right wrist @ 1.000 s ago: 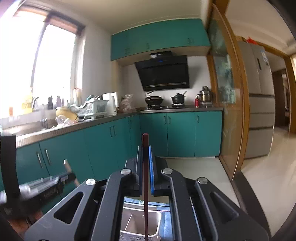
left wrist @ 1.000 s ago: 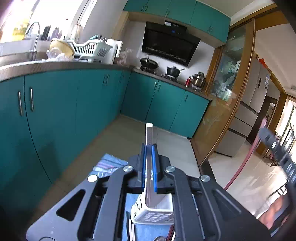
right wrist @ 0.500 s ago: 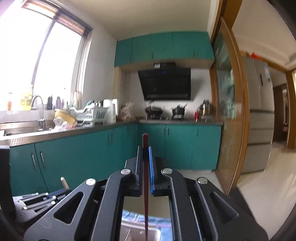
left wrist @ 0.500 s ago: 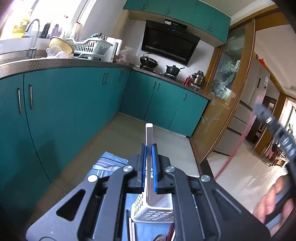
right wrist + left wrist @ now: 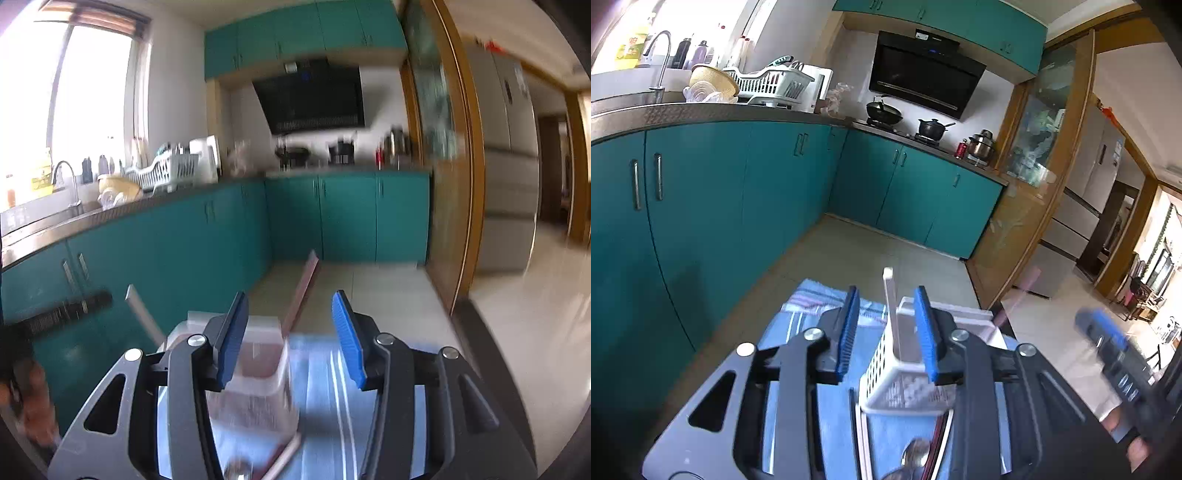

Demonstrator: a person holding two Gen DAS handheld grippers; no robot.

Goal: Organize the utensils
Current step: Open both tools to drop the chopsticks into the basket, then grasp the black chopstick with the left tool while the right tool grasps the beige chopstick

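A white perforated utensil basket [image 5: 905,384] stands on a blue striped cloth [image 5: 812,306]. A white utensil handle [image 5: 891,306] stands upright in it, free between the fingers of my open left gripper [image 5: 888,332]. In the blurred right wrist view, my right gripper [image 5: 291,336] is open above the same basket [image 5: 255,387]. A dark red stick [image 5: 301,295] leans out of the basket, and the white handle [image 5: 142,314] shows at the left. A spoon [image 5: 912,456] and red sticks [image 5: 942,432] lie on the cloth in front of the basket.
Teal cabinets [image 5: 701,206] run along the left and back under a counter with a sink tap [image 5: 659,62], a dish rack [image 5: 768,83] and pots [image 5: 931,127]. The right gripper [image 5: 1115,365] shows blurred at the right. A fridge [image 5: 506,158] stands at the right.
Both grippers have opened and let go. The white utensil and the dark red stick now stand loose in the basket. Both grippers have tilted down toward the basket.
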